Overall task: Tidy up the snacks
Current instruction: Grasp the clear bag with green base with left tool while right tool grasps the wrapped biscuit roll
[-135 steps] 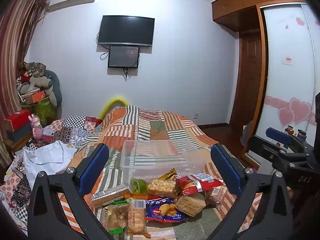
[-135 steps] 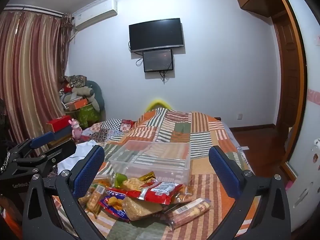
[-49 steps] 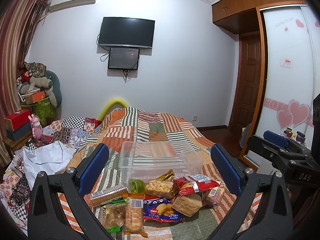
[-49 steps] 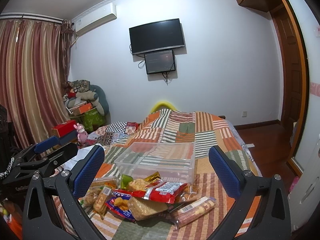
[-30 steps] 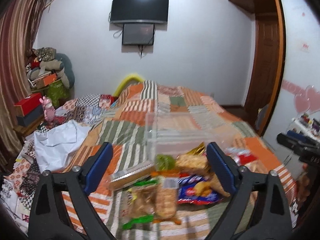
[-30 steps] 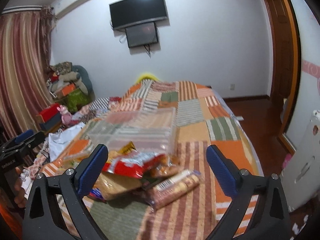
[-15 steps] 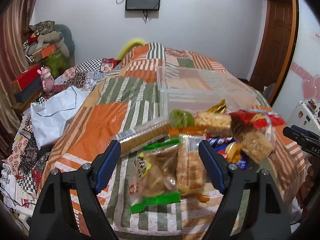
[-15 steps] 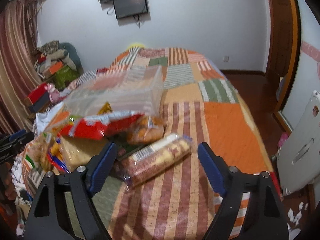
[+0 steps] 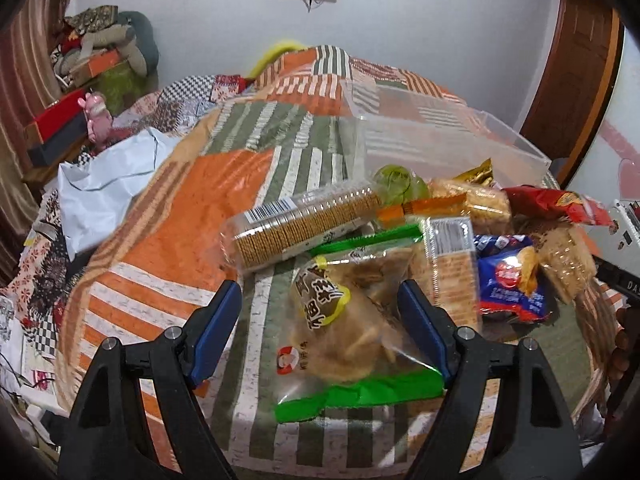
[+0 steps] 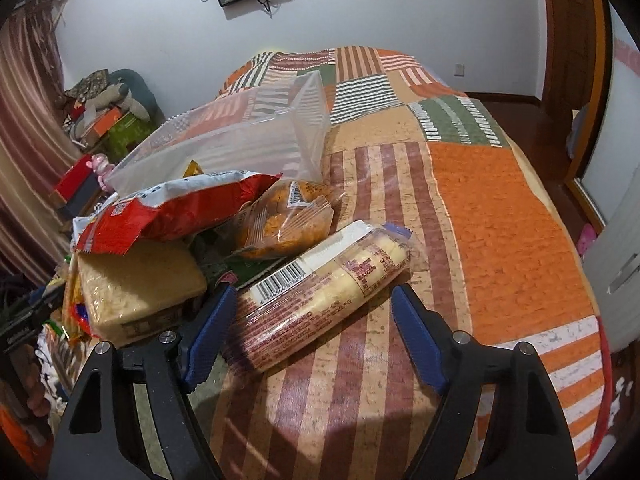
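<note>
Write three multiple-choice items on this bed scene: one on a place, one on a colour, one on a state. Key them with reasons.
1. Where is the clear plastic bin?
A. beyond the snack pile
B. on the floor
C. on top of the snacks

2. What colour are the gripper pads?
A. red
B. blue
C. yellow

3. How is the right gripper?
A. shut on a red bag
B. open around a long wafer pack
C. shut and empty

Answers:
1 A: the bin sits on the quilt behind the packets.
2 B: both fingers carry blue pads.
3 B: the jaws stand wide, one on either side of the pack.
</note>
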`<state>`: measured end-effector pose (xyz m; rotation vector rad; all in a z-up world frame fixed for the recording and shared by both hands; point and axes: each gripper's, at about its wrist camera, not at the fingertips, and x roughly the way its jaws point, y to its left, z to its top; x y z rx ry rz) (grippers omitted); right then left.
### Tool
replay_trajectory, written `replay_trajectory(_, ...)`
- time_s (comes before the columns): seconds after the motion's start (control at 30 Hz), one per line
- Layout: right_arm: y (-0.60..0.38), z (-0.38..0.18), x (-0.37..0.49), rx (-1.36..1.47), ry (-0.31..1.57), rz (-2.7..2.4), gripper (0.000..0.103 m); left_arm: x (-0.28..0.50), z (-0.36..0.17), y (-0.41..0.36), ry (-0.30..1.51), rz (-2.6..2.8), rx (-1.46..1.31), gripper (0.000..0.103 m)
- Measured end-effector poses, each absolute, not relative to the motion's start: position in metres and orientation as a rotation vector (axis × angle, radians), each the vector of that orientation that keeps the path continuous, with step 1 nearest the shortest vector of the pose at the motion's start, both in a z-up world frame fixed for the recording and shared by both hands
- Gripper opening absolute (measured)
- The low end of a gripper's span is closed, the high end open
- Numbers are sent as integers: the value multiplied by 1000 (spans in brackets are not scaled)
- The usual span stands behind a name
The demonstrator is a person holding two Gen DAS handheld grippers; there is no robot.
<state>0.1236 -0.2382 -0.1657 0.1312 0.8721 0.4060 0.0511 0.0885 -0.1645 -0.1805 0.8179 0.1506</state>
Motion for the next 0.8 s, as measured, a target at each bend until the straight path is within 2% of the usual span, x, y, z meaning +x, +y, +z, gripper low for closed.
replay_trajectory(0.27,-230,-168,132,99,892,380,79,59,-179,100,842,153,-240,80)
replay_trajectory(0.33,-230,-167,130,87,891,378,78,59,-182,102,849,151,-252,77)
replay_trajectory(0.37,-232,-167,129,81,892,381,78,60,-184,103,864,140,-255,70)
replay_trajectory(0.53,-244,-164,125,59,896,365,75,58,-186,98,858,145,-214,68)
replay_trajectory(0.6,-250,-163,121,48,897,354,75,57,-185,98,856,132,-220,63)
replay_trajectory(0.8,-267,-157,116,40,904,318,72,51,-183,98,843,116,-234,59)
